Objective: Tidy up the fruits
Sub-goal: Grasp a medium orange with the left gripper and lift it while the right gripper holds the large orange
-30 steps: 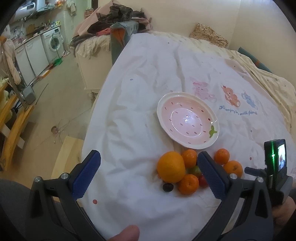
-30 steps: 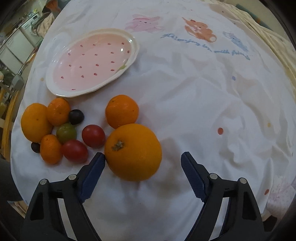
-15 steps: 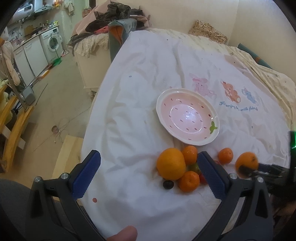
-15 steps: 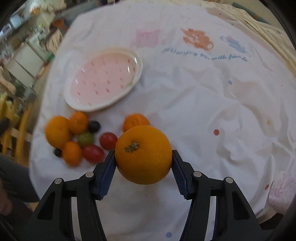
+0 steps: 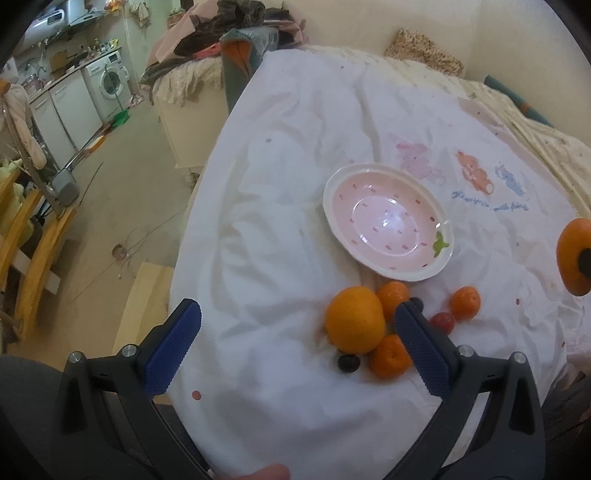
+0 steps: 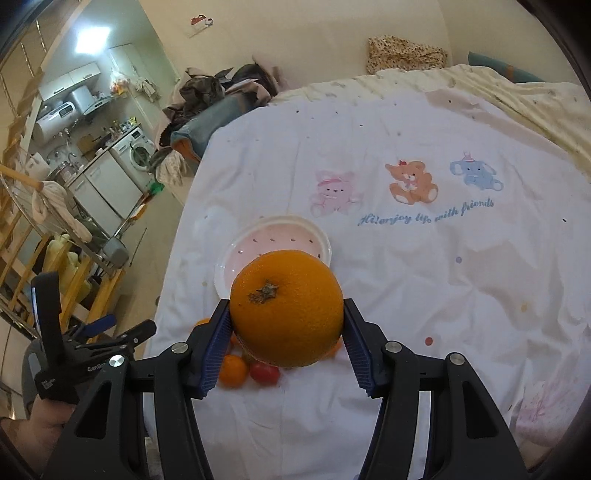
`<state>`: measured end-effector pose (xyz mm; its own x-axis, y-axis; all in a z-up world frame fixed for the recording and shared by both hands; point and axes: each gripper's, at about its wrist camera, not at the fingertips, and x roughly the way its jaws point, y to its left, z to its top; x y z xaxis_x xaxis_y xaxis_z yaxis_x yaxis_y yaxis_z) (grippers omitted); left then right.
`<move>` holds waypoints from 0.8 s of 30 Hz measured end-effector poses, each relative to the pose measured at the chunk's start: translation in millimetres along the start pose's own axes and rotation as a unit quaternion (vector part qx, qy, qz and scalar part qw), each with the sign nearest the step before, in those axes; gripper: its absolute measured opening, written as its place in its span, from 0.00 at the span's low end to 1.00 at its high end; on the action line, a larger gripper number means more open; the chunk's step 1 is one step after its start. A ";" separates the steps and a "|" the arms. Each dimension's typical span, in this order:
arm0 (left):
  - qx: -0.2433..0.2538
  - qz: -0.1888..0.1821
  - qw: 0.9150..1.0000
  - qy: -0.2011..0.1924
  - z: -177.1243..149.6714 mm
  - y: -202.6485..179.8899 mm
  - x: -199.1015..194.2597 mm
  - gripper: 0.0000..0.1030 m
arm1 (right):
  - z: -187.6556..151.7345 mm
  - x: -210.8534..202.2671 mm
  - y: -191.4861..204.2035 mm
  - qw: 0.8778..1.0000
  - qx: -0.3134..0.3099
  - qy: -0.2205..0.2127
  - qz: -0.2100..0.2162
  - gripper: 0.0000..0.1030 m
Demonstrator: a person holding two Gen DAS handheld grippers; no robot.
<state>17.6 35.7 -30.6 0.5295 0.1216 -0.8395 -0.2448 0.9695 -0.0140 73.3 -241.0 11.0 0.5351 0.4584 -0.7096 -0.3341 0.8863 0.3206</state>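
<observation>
My right gripper [image 6: 286, 321] is shut on a large orange [image 6: 288, 306], held clear above the white sheet with its stem end facing the camera. The same orange [image 5: 574, 254] shows at the right edge of the left wrist view. Behind it lies an empty pink strawberry plate [image 5: 384, 225], partly hidden [image 6: 273, 236] in the right wrist view. Near the plate a fruit cluster rests on the sheet: a second large orange [image 5: 352, 319], three tangerines [image 5: 389, 356], a red tomato [image 5: 441, 321] and a dark grape [image 5: 348, 362]. My left gripper [image 5: 295, 325] hovers open above that cluster.
The sheet with cartoon animals [image 6: 406, 181] covers a bed. Its left edge drops to the floor [image 5: 110, 221], where a wooden board [image 5: 144, 306] lies. A heap of clothes [image 5: 240, 22] sits at the far end, with a washing machine [image 5: 109, 83] beyond.
The right gripper closed on the large orange and lifted it off the sheet, tilting its view upward. The left gripper stayed almost still and open.
</observation>
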 end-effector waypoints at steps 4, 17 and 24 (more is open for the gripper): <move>0.013 0.011 0.999 0.039 0.1 0.6 8.3 1.00 | -10.0 3.5 -11.3 0.999 0.028 0.005 0.018 0.58; 0.027 -0.037 0.981 0.186 -1.9 -41.2 78.4 0.78 | -17.4 14.0 -28.0 0.997 0.062 0.033 0.021 0.58; 0.019 -0.035 0.979 0.200 10.2 -43.5 104.7 0.66 | -13.1 15.8 -32.3 0.997 0.068 0.030 0.016 0.58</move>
<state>92.0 8.4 -112.3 0.1815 -0.0320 -0.9829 -0.1851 0.9805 -0.0661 82.4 -263.2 -18.8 0.4775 0.4859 -0.7321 -0.2409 0.8736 0.4228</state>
